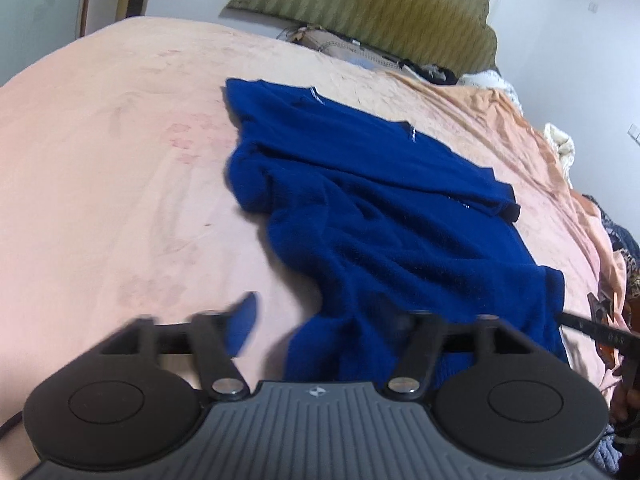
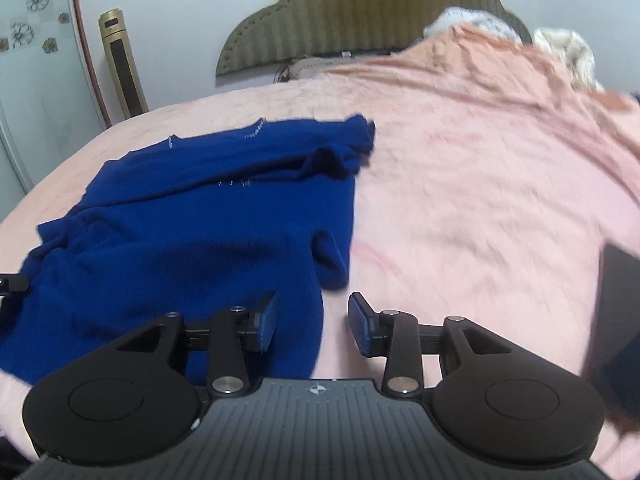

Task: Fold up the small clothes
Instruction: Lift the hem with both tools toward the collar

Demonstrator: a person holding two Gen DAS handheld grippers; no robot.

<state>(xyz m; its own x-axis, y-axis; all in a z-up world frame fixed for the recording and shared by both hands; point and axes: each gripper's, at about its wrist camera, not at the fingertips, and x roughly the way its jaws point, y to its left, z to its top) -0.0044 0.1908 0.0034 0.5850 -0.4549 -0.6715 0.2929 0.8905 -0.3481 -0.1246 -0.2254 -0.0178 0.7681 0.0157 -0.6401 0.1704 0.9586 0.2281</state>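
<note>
Both open, holding nothing: left gripper (image 1: 320,320) and right gripper (image 2: 312,320) over near hem of blue sweater (image 2: 192,240) ahead on pink bedspread (image 2: 480,200); risk of pinching bedspread too.

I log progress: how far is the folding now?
Early. Done: one sleeve lies folded across the sweater on the bed. In hand: nothing; the left gripper and right gripper are both open at its near hem. Left: the remaining folds.

Pink bedspread (image 2: 480,200), olive headboard (image 2: 360,12), tower fan (image 2: 122,64)
</note>
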